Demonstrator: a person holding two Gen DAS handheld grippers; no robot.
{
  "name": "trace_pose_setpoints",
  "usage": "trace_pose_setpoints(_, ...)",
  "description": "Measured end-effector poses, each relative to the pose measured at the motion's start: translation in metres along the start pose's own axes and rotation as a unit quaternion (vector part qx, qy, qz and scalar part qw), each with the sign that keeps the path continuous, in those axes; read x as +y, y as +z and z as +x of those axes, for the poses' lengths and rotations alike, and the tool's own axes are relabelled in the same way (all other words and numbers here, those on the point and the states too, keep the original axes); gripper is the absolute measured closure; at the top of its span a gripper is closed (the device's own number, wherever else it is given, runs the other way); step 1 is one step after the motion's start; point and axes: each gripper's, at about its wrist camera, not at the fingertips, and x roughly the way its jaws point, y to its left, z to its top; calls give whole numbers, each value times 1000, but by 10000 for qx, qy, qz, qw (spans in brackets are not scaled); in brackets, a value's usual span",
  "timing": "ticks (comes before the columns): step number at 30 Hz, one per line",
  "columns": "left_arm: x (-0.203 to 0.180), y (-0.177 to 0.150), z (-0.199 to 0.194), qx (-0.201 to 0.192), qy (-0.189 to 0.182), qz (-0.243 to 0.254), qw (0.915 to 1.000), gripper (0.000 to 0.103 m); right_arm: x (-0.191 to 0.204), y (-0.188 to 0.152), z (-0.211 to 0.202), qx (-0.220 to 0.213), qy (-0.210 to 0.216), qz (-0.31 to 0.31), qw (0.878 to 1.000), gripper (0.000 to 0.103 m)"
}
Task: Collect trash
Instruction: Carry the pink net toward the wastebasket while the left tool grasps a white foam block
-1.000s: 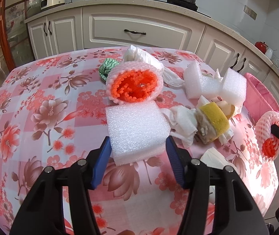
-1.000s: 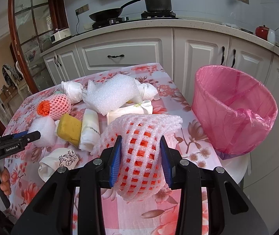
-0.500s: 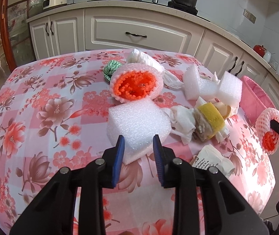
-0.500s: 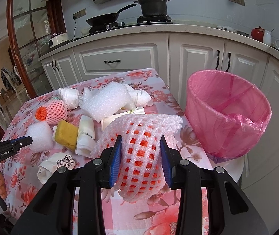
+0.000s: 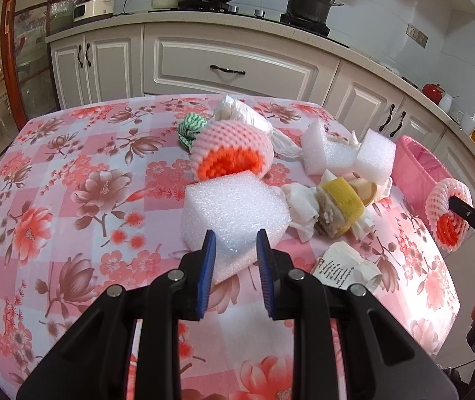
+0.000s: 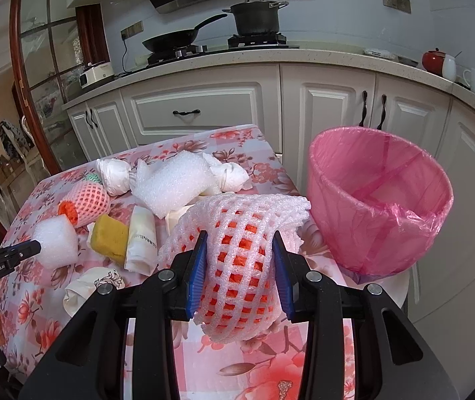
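Left wrist view: left claw (image 5: pixel 234 260) is closing on the foam block (image 5: pixel 234 213), now pinched between its pads, wide apart a second ago. Right claw (image 6: pixel 240 266) is clamping a net sleeve (image 6: pixel 237 250), bin (image 6: pixel 377 200) just rightward.

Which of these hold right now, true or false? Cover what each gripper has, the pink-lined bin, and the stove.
1. The left gripper pinches a white foam block. True; its jaws are closing on it.
2. The right gripper is empty. False: it is shut on a pink foam fruit net with orange inside.
3. The pink-lined bin holds a yellow sponge. False: the yellow sponge lies on the floral tablecloth.
4. A black pot and a black frying pan sit on the stove. True.
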Motion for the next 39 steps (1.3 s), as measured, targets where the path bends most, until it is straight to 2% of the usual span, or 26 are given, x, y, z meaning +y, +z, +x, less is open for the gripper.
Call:
trace_pose_setpoints(11, -5, 6, -19, -250, 13, 50, 9997, 80, -2, 2, -2, -20, 6, 17, 10000, 67)
trace_pose_setpoints(17, -16, 23, -38, -563, -4, 141, 9983, 80, -7, 12, -6, -121, -12, 5, 9999, 67)
trace_pose_setpoints(23, -28, 39, -46, -708, -32, 269, 9971, 80, -13, 24, -8, -225, -28, 4, 9997, 67)
trace_pose_setpoints(30, -54, 59, -49, -820, -97, 514, 9953, 80, -30, 39, -7, -341, -79, 93, 9993, 67)
trace_pose_setpoints(39, -109, 87, -37, -879, -370, 943, 9910, 80, -67, 61, -8, -501, -265, 197, 9982, 67)
